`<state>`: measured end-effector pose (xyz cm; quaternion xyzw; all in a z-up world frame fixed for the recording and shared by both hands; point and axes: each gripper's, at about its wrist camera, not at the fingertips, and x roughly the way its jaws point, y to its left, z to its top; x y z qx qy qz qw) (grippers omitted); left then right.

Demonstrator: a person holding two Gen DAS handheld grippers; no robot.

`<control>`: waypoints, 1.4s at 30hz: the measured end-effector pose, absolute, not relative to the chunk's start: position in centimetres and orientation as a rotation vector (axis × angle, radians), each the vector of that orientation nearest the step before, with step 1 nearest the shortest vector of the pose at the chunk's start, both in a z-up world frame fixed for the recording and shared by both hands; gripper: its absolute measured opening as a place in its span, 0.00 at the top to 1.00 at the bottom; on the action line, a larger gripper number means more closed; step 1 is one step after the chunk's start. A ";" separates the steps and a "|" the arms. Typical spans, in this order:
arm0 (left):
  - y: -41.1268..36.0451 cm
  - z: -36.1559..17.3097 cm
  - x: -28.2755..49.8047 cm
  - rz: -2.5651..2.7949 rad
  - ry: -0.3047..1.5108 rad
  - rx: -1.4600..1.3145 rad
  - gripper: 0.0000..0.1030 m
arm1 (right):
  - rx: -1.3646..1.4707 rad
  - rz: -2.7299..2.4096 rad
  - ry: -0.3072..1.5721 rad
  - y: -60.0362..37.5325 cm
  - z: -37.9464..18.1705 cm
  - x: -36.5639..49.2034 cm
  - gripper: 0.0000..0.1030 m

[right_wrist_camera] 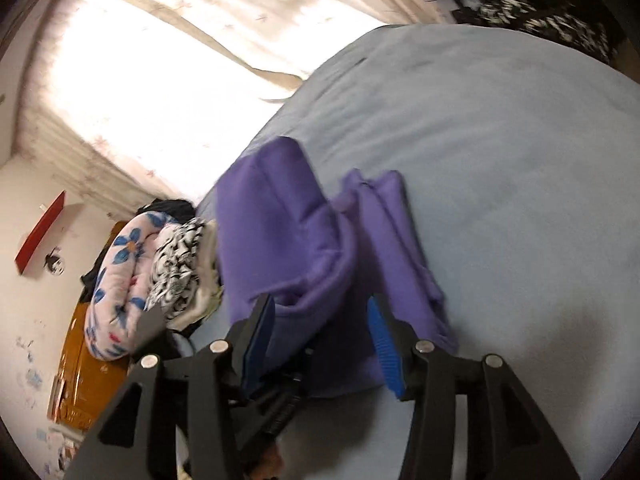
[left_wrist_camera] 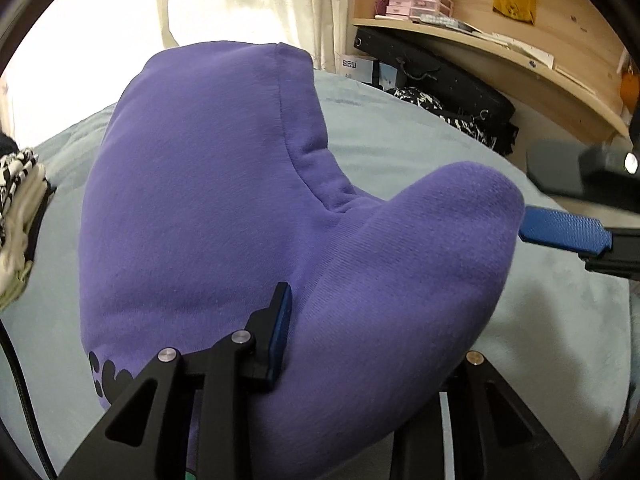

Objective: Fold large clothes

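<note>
A purple hoodie (left_wrist_camera: 208,184) lies bunched on the pale blue-grey bed (left_wrist_camera: 400,148). In the left wrist view a thick fold of it bulges up between the jaws of my left gripper (left_wrist_camera: 344,296). The left blue pad (left_wrist_camera: 282,320) presses on the fabric, and the right finger is hidden under the fold. My right gripper (left_wrist_camera: 560,204) shows at the right edge, just clear of the fold's tip. In the right wrist view, the right gripper (right_wrist_camera: 320,302) stands open above the hoodie (right_wrist_camera: 276,224), its pads apart from the cloth.
A pile of other clothes (right_wrist_camera: 160,272), floral and black-and-white, sits at the bed's left edge (left_wrist_camera: 20,208). Behind the bed are a bright curtained window (left_wrist_camera: 240,0), a wooden shelf (left_wrist_camera: 500,44) and a black case (left_wrist_camera: 432,76). Bare bed cover (right_wrist_camera: 500,160) stretches to the right.
</note>
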<state>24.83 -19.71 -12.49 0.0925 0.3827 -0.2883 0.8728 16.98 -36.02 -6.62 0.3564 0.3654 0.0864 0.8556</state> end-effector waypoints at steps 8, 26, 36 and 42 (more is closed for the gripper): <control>-19.5 -12.1 24.4 -0.682 0.825 0.121 0.33 | 0.709 0.317 0.887 -33.9 -6.2 20.5 0.53; -7.4 -7.6 26.6 -0.524 0.850 -0.117 0.31 | 0.388 0.230 1.129 -32.3 -10.9 22.7 0.83; -10.1 -9.5 32.5 -0.435 0.936 -0.049 0.45 | 0.325 0.095 1.008 -34.8 -9.3 18.0 0.88; -13.3 -11.6 35.4 -0.382 1.006 0.013 0.41 | 0.390 0.070 1.116 -36.1 -15.7 20.0 0.87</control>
